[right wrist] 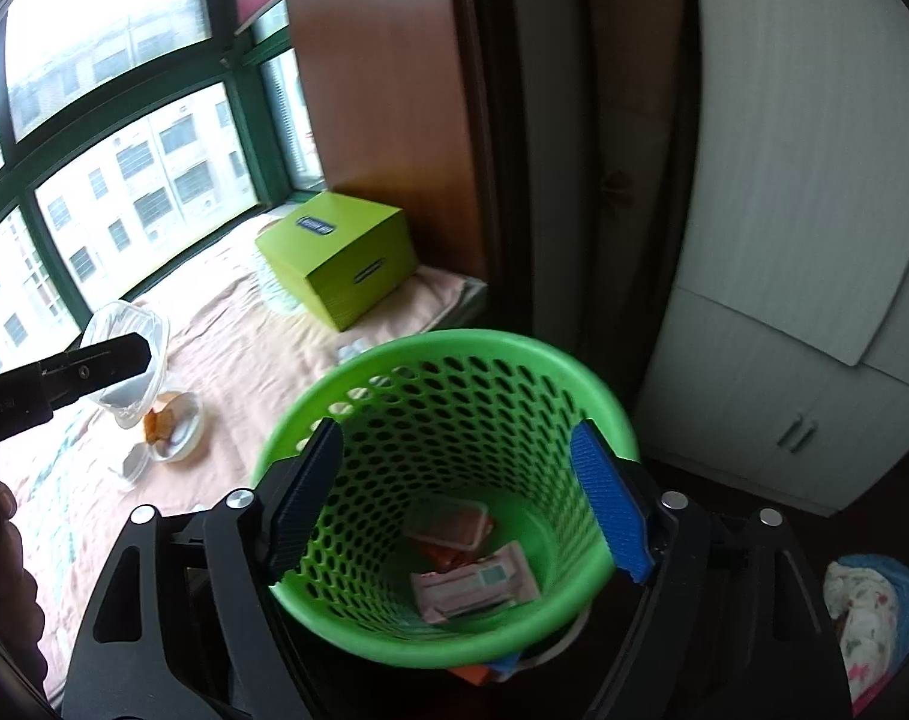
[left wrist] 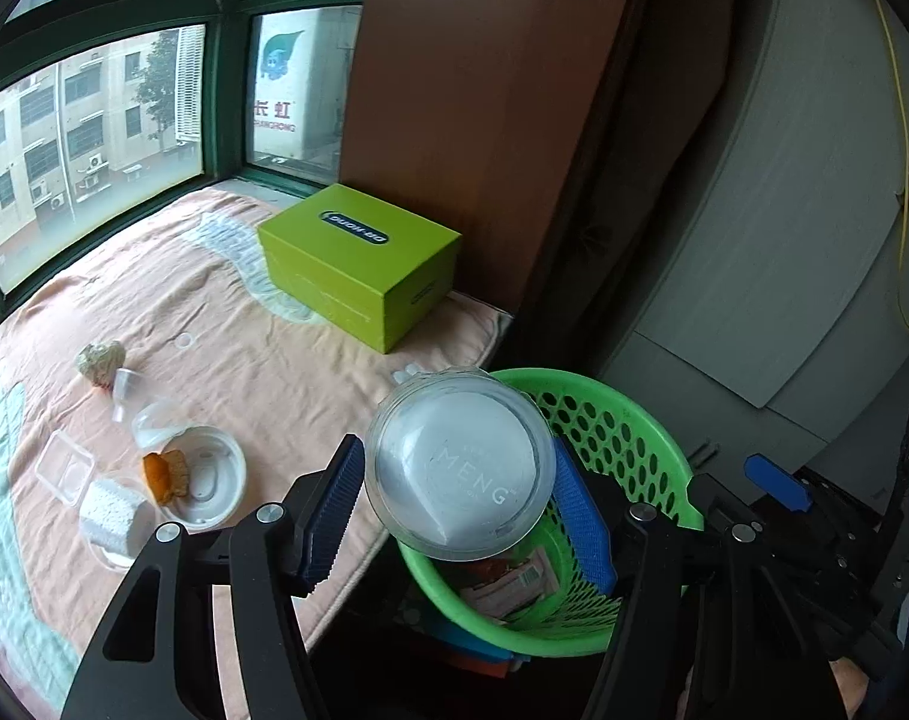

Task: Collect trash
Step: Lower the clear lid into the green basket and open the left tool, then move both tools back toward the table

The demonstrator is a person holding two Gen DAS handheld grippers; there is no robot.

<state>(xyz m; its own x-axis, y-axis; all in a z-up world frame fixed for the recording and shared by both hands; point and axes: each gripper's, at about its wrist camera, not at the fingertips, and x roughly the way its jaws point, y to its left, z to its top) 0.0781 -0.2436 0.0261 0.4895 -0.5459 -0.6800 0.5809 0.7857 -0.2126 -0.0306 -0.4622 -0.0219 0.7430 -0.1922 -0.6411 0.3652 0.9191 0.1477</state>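
Observation:
My left gripper is shut on a clear round plastic cup printed with "MENG", held at the near rim of a green perforated basket. My right gripper stands open above the basket with nothing between its fingers. Inside lie a pink wipes packet and a reddish wrapper. On the peach blanket lie a white bowl lid with orange peel, a crumpled tissue, a clear tray and a white foam piece.
A lime-green box sits at the far end of the bed against a brown wooden panel. Windows run along the left. A white cabinet stands to the right of the basket, and a patterned cloth lies at lower right.

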